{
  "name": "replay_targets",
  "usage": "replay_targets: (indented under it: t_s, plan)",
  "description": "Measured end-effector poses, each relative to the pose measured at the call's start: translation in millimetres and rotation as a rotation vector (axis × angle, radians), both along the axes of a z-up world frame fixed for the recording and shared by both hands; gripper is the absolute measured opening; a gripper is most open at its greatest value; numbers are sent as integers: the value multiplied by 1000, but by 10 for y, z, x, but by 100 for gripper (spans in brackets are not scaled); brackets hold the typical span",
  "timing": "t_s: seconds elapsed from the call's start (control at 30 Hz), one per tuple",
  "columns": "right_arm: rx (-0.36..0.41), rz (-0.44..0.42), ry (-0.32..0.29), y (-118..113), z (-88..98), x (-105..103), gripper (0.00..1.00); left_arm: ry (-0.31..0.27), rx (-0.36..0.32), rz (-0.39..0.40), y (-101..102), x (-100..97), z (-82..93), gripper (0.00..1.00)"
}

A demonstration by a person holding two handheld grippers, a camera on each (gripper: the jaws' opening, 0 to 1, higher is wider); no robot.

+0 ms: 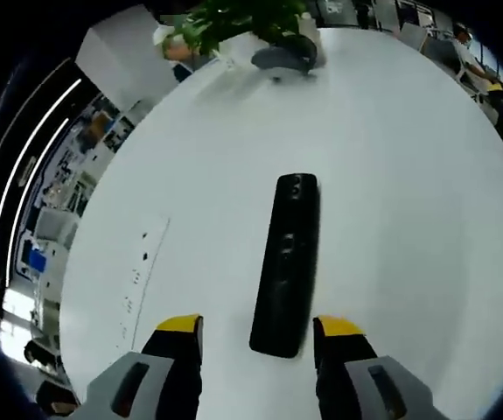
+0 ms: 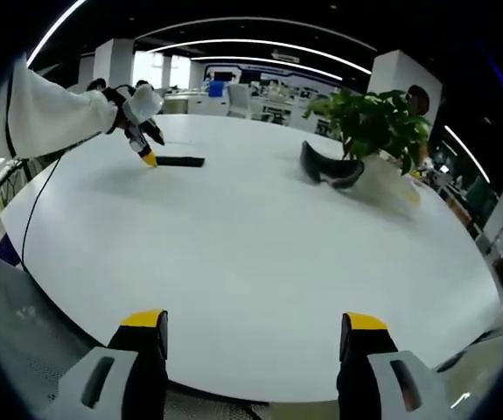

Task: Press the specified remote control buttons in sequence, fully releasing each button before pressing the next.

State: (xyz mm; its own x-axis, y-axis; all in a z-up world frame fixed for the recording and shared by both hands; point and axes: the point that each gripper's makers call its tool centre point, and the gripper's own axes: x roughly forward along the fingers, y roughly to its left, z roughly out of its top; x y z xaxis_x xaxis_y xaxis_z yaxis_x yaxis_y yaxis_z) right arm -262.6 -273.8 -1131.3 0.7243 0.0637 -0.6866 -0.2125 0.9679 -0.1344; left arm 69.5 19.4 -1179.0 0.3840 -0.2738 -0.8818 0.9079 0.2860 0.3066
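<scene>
**Black remote lies between open jaws on white round table**

A slim black remote control (image 1: 287, 262) lies flat on a white round table (image 1: 408, 192), its long body running away from the camera in the left gripper view. Its glossy face carries a cluster of small buttons near the far end and more at mid-length; their markings are too small to read. The near end of the remote sits between the yellow-tipped fingers (image 1: 179, 325) of the left gripper (image 1: 259, 327), closer to the right-hand finger, with white table showing on both sides. The jaws stand wide apart, holding nothing; whether they touch the tabletop cannot be told.

In the right gripper view, the right gripper (image 2: 254, 322) hangs over the near edge of the table, its jaws also spread and empty, well apart from the remote, which shows as a thin dark bar at the far left. There a person's white sleeve (image 2: 50, 112) reaches in with the left gripper, yellow tip just beside the remote's end. A leafy potted plant (image 2: 373, 122) and a dark curved headset (image 2: 330, 168) stand at the table's far side.
</scene>
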Motion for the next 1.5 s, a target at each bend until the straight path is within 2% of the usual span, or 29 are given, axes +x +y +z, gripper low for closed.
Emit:
replay_targets:
  t_s: [0.03, 0.07, 0.1, 0.13, 0.23, 0.4, 0.53, 0.63, 0.7, 0.83, 0.93, 1.0, 1.13, 1.23, 1.5]
  plan:
    - [0, 0, 0, 0, 0, 0, 80, 8, 6, -11, -7, -5, -3, 48]
    - [0, 1, 1, 3, 0, 1, 80, 50, 14, -32, -22, -47, -28, 46]
    - [0, 1, 0, 4, 0, 1, 80, 57, 17, -16, -16, -41, -28, 45]
    - [1, 2, 0, 6, 0, 2, 80, 73, 23, -43, -32, -56, -39, 42]
    - [-2, 0, -1, -1, -3, 3, 80, 117, 25, -52, -34, -72, -59, 39]
    - [-2, 4, -2, 10, -1, 2, 80, 241, -11, 25, -1, -90, -104, 37]
    - [-2, -2, -9, -4, 10, 6, 80, 262, 2, 0, -16, -124, -117, 32]
    - [-4, 0, -11, -1, 15, 5, 80, 336, -22, 52, -18, -176, -137, 28]
    - [-3, 1, -13, 1, 20, 6, 80, 310, -13, 27, -13, -148, -130, 28]
    - [-1, -3, -25, -5, 40, 14, 80, 315, -2, 52, -23, -177, -129, 24]
    - [-1, -3, -29, -9, 46, 17, 80, 297, 4, 43, -28, -221, -124, 23]
    - [-1, -2, -33, -4, 54, 19, 80, 292, 4, 99, -3, -195, -116, 22]
    - [0, 1, -37, 1, 60, 23, 79, 256, 28, 76, -20, -208, -110, 22]
    - [-1, 1, -39, 0, 64, 24, 79, 292, 35, 109, -3, -256, -119, 21]
    - [0, 5, -45, 6, 76, 30, 79, 325, 20, 126, 24, -474, -98, 21]
